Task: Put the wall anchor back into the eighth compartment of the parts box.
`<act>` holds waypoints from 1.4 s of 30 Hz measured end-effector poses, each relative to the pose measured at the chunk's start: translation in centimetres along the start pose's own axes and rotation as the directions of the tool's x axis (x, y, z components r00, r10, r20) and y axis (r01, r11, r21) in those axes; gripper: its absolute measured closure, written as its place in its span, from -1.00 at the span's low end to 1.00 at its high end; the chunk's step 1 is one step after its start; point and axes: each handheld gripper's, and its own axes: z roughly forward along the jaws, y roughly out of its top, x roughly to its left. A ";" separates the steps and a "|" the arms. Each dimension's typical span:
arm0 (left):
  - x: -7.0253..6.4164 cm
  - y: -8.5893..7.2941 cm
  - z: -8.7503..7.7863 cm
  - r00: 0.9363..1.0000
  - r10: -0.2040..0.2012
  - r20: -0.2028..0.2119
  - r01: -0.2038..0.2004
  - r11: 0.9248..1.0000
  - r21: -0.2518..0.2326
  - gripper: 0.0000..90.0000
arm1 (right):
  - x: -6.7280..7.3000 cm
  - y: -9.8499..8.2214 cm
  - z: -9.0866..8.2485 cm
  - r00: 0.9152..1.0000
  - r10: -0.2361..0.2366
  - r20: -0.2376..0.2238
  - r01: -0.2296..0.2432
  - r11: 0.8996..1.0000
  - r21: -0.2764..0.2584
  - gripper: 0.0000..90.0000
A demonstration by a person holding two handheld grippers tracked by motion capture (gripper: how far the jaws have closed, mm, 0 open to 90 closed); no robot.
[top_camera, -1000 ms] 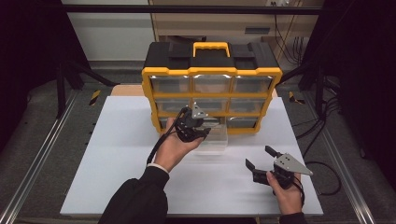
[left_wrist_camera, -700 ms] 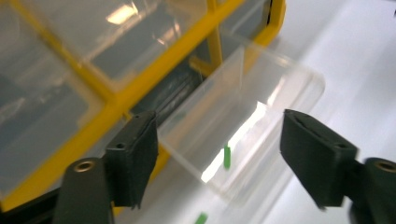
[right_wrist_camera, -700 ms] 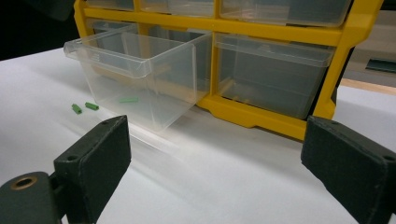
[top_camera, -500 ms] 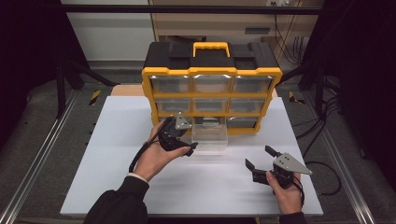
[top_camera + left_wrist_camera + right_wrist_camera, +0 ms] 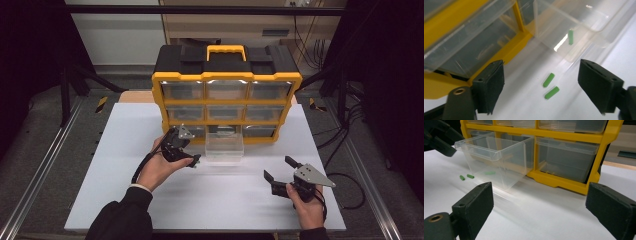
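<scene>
We have the left gripper [image 5: 196, 161] low over the white table [image 5: 125, 150], just left of the pulled-out clear drawer [image 5: 224, 148]. Its jaws have just been opening wide and stand apart with nothing between the pads. In the left gripper view two green wall plugs [image 5: 550, 86] lie loose on the table between the jaws, side by side and close together, just in front of the drawer's front corner. A third green plug [image 5: 571, 37] sits inside the drawer, on its floor near the front wall.

The drawer is the bottom-middle one of the yellow organizer [image 5: 227, 82], drawn most of the way out and resting on the table.

The right gripper [image 5: 281, 172] rests at the table's near right, well apart from the drawer, jaws spread wide and empty. Its own view faces the drawer's front – same two plugs [image 5: 466, 177] on the table at left, the third [image 5: 490, 172] seen through the clear wall.
</scene>
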 end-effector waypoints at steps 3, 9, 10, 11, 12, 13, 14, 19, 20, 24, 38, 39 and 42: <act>0.1 -0.4 1.2 1.000 -0.013 0.009 0.013 1.000 0.023 -0.35 | 0.0 0.0 0.0 1.000 0.001 -0.001 -0.001 1.000 0.001 -0.82; 0.2 -0.9 2.6 0.998 -0.033 0.062 0.030 0.998 0.055 -0.05 | 0.0 0.0 -0.1 1.000 0.011 -0.006 -0.011 1.000 0.001 -0.83; 0.2 -0.9 2.7 0.998 -0.029 0.063 0.025 0.998 0.062 -0.02 | 0.0 0.0 0.0 1.000 0.007 -0.006 -0.007 1.000 0.001 -0.83; 0.2 -0.9 2.8 0.998 -0.026 0.064 0.022 0.997 0.070 0.01 | 0.0 0.0 -0.1 1.000 0.007 -0.008 -0.007 1.000 0.003 -0.83; 0.2 -0.8 2.9 0.998 -0.023 0.065 0.018 0.997 0.073 0.05 | 0.0 0.0 -0.1 1.000 0.006 -0.008 -0.006 1.000 0.005 -0.83; 0.2 -0.8 2.9 0.998 -0.020 0.064 0.015 0.997 0.075 0.08 | 0.1 0.0 -0.1 1.000 0.012 -0.009 -0.012 1.000 0.008 -0.83; 0.2 -0.8 2.9 0.998 -0.020 0.064 0.015 0.997 0.075 0.12 | 0.1 0.0 -0.1 1.000 0.012 -0.009 -0.012 1.000 0.008 -0.83; -0.1 -0.5 3.1 0.997 0.025 0.066 -0.031 0.995 0.099 0.23 | 0.0 0.0 -0.1 1.000 -0.001 -0.009 0.001 1.000 0.004 -0.83; -0.6 -0.5 3.4 0.998 -0.009 0.070 0.004 0.998 0.068 0.26 | 0.0 0.0 0.0 1.000 -0.001 -0.009 0.001 1.000 0.004 -0.83; -0.7 -0.5 3.6 0.998 -0.002 0.061 -0.003 0.997 0.077 0.35 | 0.0 0.0 0.0 1.000 -0.002 -0.001 0.002 1.000 0.008 -0.83; -0.6 -0.9 4.6 0.997 0.048 0.059 -0.057 0.984 0.169 0.51 | 0.1 0.0 0.0 1.000 -0.001 -0.004 0.001 1.000 0.008 -0.85; -0.6 -0.9 4.7 0.997 0.045 0.061 -0.054 0.984 0.167 0.51 | 0.1 0.0 0.0 1.000 0.005 -0.009 -0.005 1.000 0.007 -0.85; -0.5 -1.0 4.7 0.997 0.042 0.061 -0.052 0.984 0.173 0.55 | 0.1 0.0 0.0 1.000 0.003 -0.007 -0.003 1.000 0.008 -0.85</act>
